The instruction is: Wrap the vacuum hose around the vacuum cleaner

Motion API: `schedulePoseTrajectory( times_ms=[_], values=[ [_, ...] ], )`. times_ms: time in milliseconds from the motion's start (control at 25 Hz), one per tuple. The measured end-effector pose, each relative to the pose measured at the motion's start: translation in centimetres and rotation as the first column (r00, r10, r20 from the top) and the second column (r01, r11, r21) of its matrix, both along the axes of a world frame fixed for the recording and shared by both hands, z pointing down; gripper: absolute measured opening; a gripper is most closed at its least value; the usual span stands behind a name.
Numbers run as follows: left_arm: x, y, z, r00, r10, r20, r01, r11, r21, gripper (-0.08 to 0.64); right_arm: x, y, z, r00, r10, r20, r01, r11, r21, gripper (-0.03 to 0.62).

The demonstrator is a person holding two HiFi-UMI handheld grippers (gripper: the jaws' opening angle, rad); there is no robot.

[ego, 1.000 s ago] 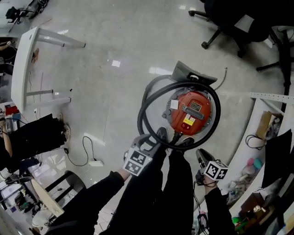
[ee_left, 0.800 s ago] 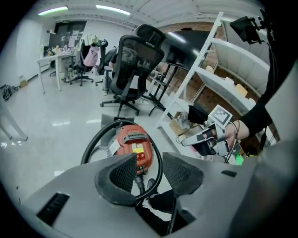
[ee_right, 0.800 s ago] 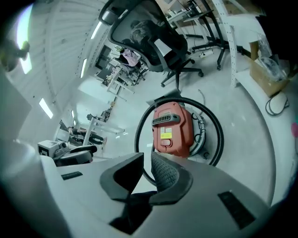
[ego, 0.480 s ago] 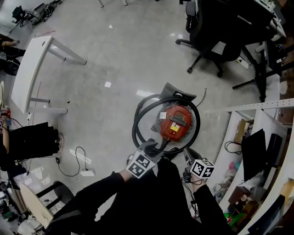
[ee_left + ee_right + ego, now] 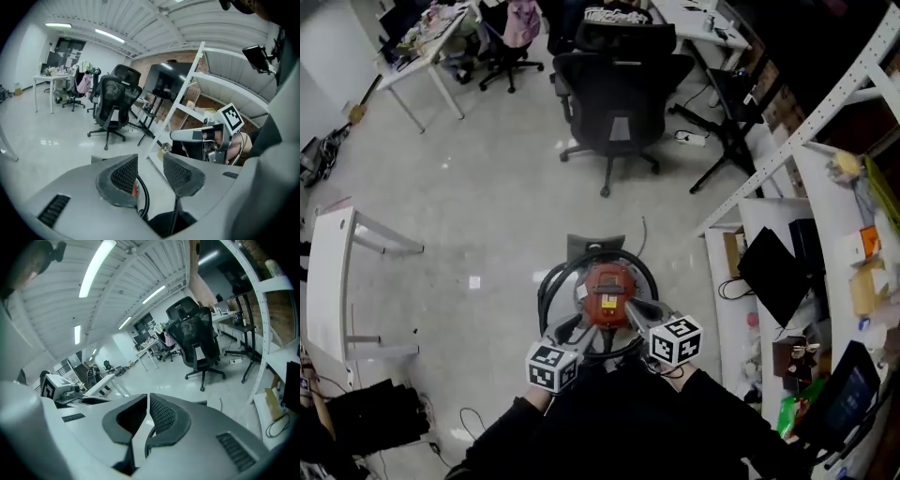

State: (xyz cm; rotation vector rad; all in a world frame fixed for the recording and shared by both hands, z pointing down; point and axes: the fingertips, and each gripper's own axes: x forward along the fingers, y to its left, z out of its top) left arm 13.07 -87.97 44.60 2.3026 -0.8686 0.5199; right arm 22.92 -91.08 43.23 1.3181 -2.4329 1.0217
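Note:
The red vacuum cleaner (image 5: 606, 291) stands on the floor just ahead of me, its black hose (image 5: 549, 284) looped in a ring around the body. My left gripper (image 5: 573, 329) hovers over the near left of that ring. Its jaws stand a little apart, nothing between the pads (image 5: 118, 177); a strip of red body (image 5: 136, 189) and black hose (image 5: 146, 202) shows below the gap. My right gripper (image 5: 637, 315) hangs over the near right side, shut with nothing held (image 5: 147, 414). Each gripper shows in the other's view: right gripper (image 5: 206, 136), left gripper (image 5: 60, 390).
The grey floor nozzle (image 5: 594, 247) lies just beyond the vacuum. A black office chair (image 5: 619, 101) stands farther out. A white shelving rack (image 5: 766, 217) with boxes and a dark monitor runs along the right. A white table (image 5: 326, 274) is at the left, desks (image 5: 420, 54) at the back.
The head view has lifted and now takes in much more of the room. Both grippers have come together side by side above the vacuum's near edge; the right one moved left.

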Motion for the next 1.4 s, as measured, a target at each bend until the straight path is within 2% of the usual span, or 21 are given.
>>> schedulePoseTrajectory(
  times_ms=[120,240,440,560,720,1080,1280,1400],
  values=[
    [0.7,-1.4,-2.6,1.000,0.004,-0.011,-0.003,0.998,0.069,0.184,0.3,-0.3,-3.2,1.000,0.001,-0.006,-0.001,0.998,0.065,0.031],
    [1.6,-2.6,-4.2,1.000,0.000,-0.026,0.003,0.994,0.107,0.184,1.4,-0.8,-4.9,0.999,-0.006,-0.051,0.012,0.992,0.123,0.031],
    [3.8,-3.9,-4.5,0.999,0.007,-0.049,-0.002,0.994,0.113,0.184,5.0,-1.6,-5.9,0.995,0.059,-0.077,-0.045,0.984,0.173,0.031],
    [4.3,-4.1,-4.4,0.999,-0.006,-0.050,0.012,0.994,0.113,0.184,7.1,-2.0,-6.6,0.991,0.108,-0.073,-0.092,0.975,0.201,0.031],
    [4.1,-4.8,-5.2,0.999,-0.007,-0.040,0.013,0.989,0.150,0.184,8.7,-2.4,-7.6,0.987,0.145,-0.066,-0.126,0.966,0.227,0.031],
    [3.5,-3.7,-4.4,0.997,-0.058,-0.050,0.062,0.993,0.099,0.184,6.6,-1.9,-5.9,0.996,0.045,-0.076,-0.031,0.984,0.177,0.031],
    [3.1,-3.8,-4.7,0.994,-0.040,-0.104,0.049,0.995,0.085,0.184,5.0,-1.6,-4.7,0.997,0.025,-0.073,-0.015,0.990,0.137,0.031],
    [2.5,-3.6,-4.8,0.993,-0.040,-0.107,0.050,0.995,0.091,0.184,3.8,-1.4,-4.2,0.997,-0.002,-0.071,0.011,0.993,0.120,0.031]
  ],
)
